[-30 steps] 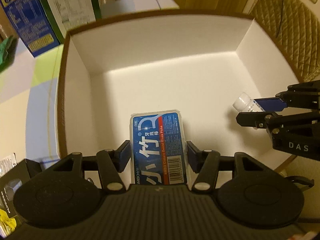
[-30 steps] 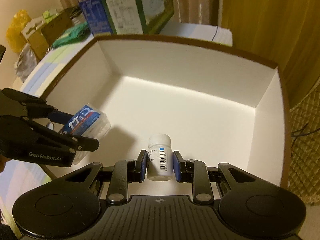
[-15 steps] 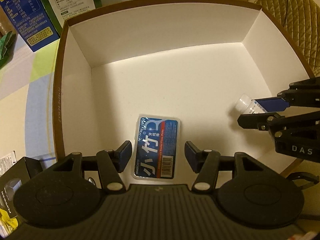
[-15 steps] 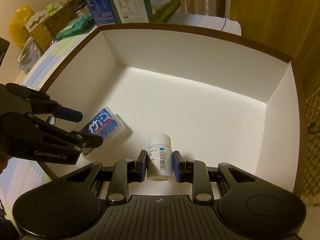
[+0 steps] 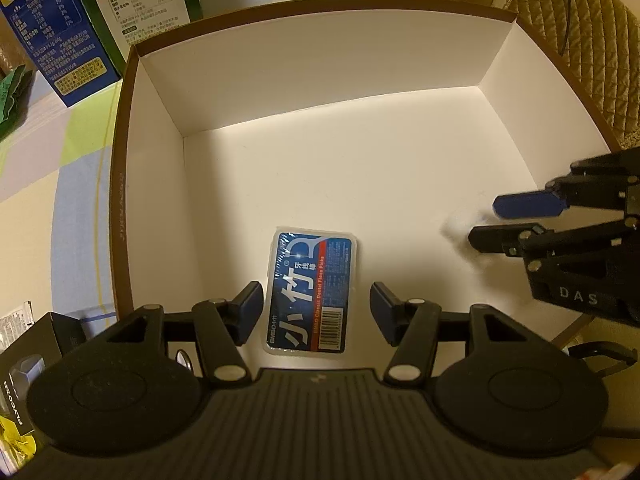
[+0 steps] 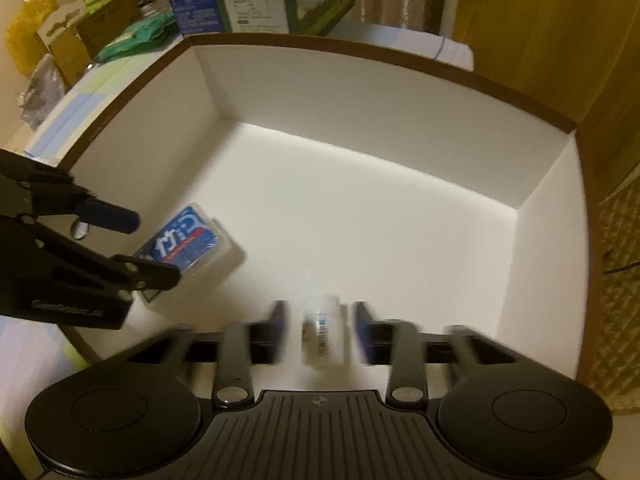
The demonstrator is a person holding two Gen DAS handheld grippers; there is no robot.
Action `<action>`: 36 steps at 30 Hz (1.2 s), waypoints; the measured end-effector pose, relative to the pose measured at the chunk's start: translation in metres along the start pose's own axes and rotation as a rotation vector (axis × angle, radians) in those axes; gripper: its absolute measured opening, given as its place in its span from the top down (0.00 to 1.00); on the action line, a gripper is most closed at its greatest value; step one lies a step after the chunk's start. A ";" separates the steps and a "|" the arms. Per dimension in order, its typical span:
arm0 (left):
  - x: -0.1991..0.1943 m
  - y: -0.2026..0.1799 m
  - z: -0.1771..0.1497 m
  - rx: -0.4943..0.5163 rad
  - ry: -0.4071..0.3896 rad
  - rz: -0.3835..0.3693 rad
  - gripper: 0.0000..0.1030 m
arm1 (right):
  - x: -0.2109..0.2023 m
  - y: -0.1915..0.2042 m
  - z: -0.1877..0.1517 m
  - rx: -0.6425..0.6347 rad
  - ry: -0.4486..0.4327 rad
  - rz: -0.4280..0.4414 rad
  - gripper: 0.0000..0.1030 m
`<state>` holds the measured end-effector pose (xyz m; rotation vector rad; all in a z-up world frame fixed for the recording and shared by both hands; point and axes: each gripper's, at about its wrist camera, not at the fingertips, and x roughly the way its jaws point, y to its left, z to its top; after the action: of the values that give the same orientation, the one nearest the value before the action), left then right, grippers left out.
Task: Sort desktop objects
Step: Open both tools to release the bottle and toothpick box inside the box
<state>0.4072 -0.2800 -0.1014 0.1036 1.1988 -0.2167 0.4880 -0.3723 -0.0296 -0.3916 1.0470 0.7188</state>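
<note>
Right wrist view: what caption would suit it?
Right gripper, jaws just opened, releases a small white bottle into a white box.

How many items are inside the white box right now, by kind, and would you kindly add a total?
Floss pick case, blue label, lying flat on the floor of the white box: 1
Small white bottle, blurred, between the open jaws of the right gripper: 1
Total: 2
</note>
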 end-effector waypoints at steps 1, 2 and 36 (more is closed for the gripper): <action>-0.001 0.000 0.000 0.002 -0.003 -0.002 0.46 | -0.003 0.000 0.000 -0.003 -0.012 -0.007 0.18; -0.002 0.000 -0.001 0.003 -0.006 -0.005 0.43 | -0.005 -0.001 0.000 -0.004 -0.012 -0.001 0.18; -0.059 -0.007 -0.020 0.000 -0.129 -0.002 0.20 | -0.063 0.008 -0.020 0.035 -0.115 0.009 0.02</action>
<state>0.3671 -0.2767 -0.0538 0.0867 1.0705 -0.2222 0.4506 -0.4008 0.0169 -0.3118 0.9523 0.7217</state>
